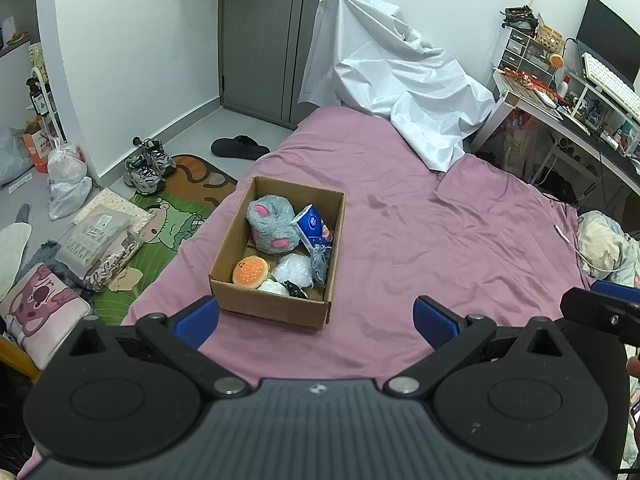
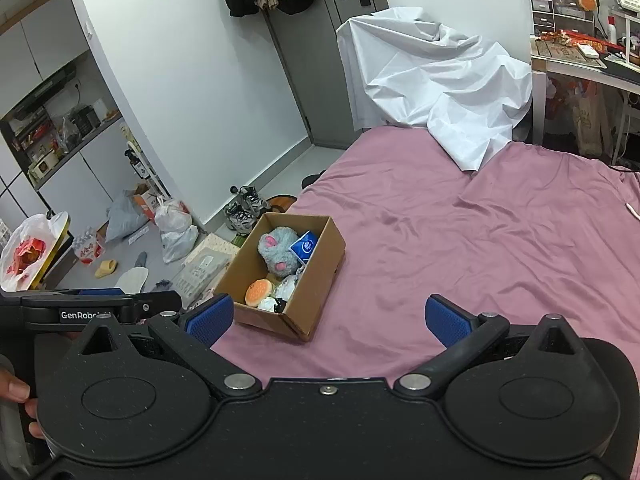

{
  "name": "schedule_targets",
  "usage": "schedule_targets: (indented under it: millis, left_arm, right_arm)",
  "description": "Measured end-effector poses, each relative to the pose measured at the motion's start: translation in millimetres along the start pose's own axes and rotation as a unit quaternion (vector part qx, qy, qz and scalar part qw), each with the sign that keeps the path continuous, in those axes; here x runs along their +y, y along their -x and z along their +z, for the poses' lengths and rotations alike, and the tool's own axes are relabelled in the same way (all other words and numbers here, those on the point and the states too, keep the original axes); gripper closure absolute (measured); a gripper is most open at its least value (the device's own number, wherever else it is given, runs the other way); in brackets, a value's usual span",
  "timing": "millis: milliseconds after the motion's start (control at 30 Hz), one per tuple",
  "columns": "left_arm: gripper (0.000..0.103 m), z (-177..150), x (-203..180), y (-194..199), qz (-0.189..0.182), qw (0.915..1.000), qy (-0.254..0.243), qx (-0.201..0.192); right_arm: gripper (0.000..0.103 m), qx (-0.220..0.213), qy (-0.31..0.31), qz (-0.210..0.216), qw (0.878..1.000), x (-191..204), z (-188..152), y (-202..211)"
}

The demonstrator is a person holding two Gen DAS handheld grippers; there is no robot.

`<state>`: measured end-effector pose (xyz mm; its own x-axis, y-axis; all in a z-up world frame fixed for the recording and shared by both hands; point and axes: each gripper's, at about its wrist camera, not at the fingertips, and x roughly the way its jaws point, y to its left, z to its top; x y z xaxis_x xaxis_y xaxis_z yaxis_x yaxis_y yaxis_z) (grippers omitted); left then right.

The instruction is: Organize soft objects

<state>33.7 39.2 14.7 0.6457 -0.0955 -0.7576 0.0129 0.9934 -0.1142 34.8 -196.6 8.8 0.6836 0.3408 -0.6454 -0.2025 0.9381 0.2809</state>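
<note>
Holding plush mouse (image 1: 271,222), burger toy (image 1: 250,271), tissue pack (image 1: 313,225): cardboard box (image 1: 272,304); both grippers (image 1: 316,318) (image 2: 328,320) spread wide, empty.

Lighting's even and pretty bright on my end, soft indoor light with only faint shadows inside the cardboard box (image 1: 276,304). Both feeds are sharp, no motion blur. Heavy fisheye bending on the walls and door (image 2: 320,60) near the edges, corners vignetted dark.
</note>
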Motion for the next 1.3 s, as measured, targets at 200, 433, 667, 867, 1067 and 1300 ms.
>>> schedule_targets:
  millis: [200, 433, 667, 867, 1067, 1300]
  left_arm:
    - [0.0, -0.2, -1.4, -0.4, 0.0, 1.0, 0.0, 0.001]
    - [0.0, -1.7, -1.4, -1.9, 0.0, 1.0, 0.0, 0.002]
    - [0.0, -4.6, -4.7, -5.3, 0.0, 1.0, 0.0, 0.008]
    - [0.0, -4.7, -5.7, -5.2, 0.0, 1.0, 0.0, 0.009]
    - [0.0, -6.1, -8.0, -4.5, 0.0, 0.9999, -0.002, 0.012]
    - [0.0, -6.2, -9.1, -3.6, 0.001, 0.9999, -0.007, 0.009]
  right_arm:
    - [0.0, 0.0, -0.001, -0.001, 1.0, 0.2, -0.1, 0.1]
    - [0.0, 0.001, -0.001, -0.001, 1.0, 0.9, -0.1, -0.3]
    - [0.0, 0.001, -0.002, -0.001, 1.0, 1.0, -1.4, -0.7]
    - [0.0, 0.001, -0.003, -0.001, 1.0, -0.1, -2.4, -1.1]
    - [0.0, 0.001, -0.004, -0.001, 1.0, -2.1, -2.9, -1.7]
    - [0.0, 0.003, -0.005, 0.0, 1.0, -4.7, -4.9, -2.3]
